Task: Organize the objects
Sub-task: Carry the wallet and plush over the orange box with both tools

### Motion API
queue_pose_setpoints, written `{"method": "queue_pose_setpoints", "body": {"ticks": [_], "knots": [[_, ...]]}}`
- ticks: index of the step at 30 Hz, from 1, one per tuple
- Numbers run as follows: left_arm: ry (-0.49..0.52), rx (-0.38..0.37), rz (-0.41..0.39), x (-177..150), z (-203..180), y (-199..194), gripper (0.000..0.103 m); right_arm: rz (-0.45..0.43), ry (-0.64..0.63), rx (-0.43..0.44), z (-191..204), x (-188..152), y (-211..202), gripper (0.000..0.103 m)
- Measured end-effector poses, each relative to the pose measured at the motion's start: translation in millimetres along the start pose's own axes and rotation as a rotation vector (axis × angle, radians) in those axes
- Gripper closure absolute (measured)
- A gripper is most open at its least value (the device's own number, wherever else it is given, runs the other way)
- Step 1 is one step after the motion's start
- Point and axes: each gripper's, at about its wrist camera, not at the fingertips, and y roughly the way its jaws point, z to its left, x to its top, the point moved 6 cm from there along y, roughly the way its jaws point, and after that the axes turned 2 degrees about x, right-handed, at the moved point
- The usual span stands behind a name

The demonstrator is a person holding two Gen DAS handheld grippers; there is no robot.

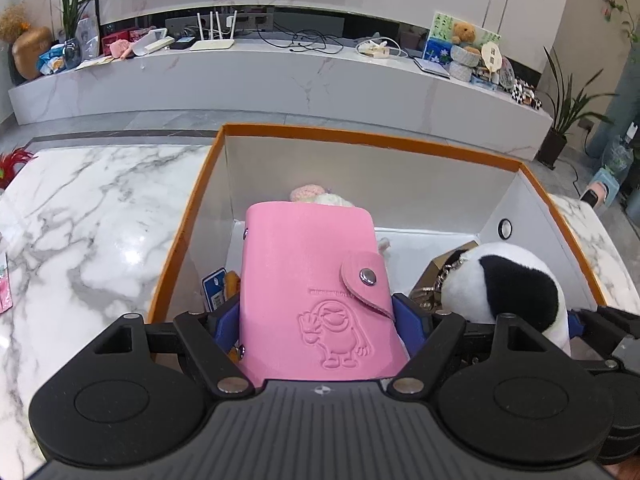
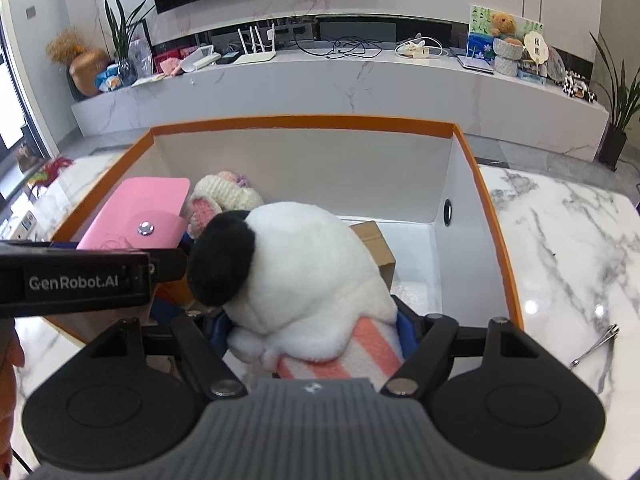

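Clearly, the pink wallet (image 1: 316, 288) sits pinched between the blue pads of the left gripper (image 1: 316, 320), held over the near-left part of the orange-rimmed box (image 1: 360, 140). Just beside it, the right gripper (image 2: 314, 332) squeezes a panda plush (image 2: 304, 272) above the same box. Inside lie a knitted toy (image 2: 224, 196) and a brown carton (image 2: 376, 244); the box stands on a marble table (image 2: 560, 240).

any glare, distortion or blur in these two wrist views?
Left wrist: bright ceiling-light glare on the marble table, strong fisheye bending of the box rim, dark vignetted corners. Right wrist: small glare spots on the table, curved TV ledge, panda plush sharp, no motion blur.
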Motion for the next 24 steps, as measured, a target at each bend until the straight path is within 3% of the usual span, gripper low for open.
{"method": "queue_pose_setpoints", "body": {"ticks": [3, 8, 24], "knots": [[0.019, 0.015, 0.009, -2, -6, 3, 0.014, 0.010, 0.012, 0.010, -1, -2, 3, 0.027], [-0.032, -0.031, 0.049, -7, -11, 14, 0.014, 0.024, 0.053, 0.025, -2, -6, 7, 0.027], [-0.071, 0.014, 0.085, -10, -8, 24, 0.012, 0.015, 0.057, -0.029, 0, -5, 14, 0.027]]}}
